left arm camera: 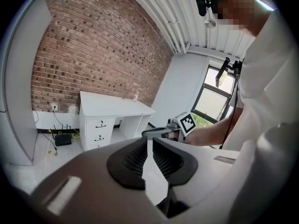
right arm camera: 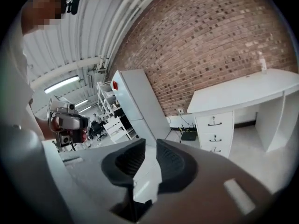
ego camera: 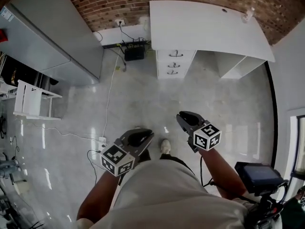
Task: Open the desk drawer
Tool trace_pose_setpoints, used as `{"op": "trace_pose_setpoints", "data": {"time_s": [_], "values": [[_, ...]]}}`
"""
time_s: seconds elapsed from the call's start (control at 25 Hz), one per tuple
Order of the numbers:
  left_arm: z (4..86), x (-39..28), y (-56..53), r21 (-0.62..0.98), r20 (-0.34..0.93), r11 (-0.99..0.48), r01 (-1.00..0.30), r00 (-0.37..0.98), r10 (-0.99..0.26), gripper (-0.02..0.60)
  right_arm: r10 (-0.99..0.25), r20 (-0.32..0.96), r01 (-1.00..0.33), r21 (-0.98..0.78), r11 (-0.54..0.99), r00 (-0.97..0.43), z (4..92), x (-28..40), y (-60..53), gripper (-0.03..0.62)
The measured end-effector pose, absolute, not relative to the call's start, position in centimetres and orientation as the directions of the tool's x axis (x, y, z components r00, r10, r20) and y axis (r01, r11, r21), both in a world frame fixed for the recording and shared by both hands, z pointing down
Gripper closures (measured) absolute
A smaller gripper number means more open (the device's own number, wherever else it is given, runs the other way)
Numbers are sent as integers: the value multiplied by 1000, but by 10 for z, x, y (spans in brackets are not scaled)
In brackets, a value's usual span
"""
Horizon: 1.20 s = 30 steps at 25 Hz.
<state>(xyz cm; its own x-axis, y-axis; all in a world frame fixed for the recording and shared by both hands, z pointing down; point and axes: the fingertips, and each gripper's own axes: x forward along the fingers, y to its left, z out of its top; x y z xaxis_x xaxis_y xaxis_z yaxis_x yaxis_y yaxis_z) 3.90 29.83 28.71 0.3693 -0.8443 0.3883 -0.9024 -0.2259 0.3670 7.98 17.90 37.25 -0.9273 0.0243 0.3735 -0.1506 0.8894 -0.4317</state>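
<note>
The white desk (ego camera: 205, 27) stands against the brick wall, far ahead of me across the glossy floor. Its stack of three drawers (ego camera: 174, 63), each with a dark handle, is closed; it also shows in the left gripper view (left arm camera: 100, 134) and the right gripper view (right arm camera: 215, 134). My left gripper (ego camera: 143, 136) and right gripper (ego camera: 183, 118) are held close to the person's body, well short of the desk. Both look shut, with nothing between the pads (left arm camera: 149, 146) (right arm camera: 150, 153).
A grey cabinet (ego camera: 47, 37) fills the left side, with a white rack (ego camera: 33, 99) before it. A black router (ego camera: 134, 54) sits on the floor left of the drawers, and a cable runs to a power strip (ego camera: 101, 140). A tripod-mounted device (ego camera: 259, 178) stands at bottom right.
</note>
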Motion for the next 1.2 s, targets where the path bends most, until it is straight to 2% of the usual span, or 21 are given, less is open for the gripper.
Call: {"op": "trace_pose_setpoints", "data": {"time_s": [0.28,0.6,0.92,1.2], "values": [[296,-49,241,391,369,-332,-858,477,-798,540,-75,431,-317,-524,791,-899,418,14,119,533],[318,-118,179,415,413,-497,-762,644,-643,540,-230,397,-457,-726,513,-888,489,-59,26,533],[351,-127,99,458,455,-520,-721,693,-559,540,-344,397,-470,-868,160,-851,597,-89,-90,533],[385,-102,17,485,470,-556,-675,738,-485,540,-439,322,-371,-928,28,-839,671,-112,-202,533]]}}
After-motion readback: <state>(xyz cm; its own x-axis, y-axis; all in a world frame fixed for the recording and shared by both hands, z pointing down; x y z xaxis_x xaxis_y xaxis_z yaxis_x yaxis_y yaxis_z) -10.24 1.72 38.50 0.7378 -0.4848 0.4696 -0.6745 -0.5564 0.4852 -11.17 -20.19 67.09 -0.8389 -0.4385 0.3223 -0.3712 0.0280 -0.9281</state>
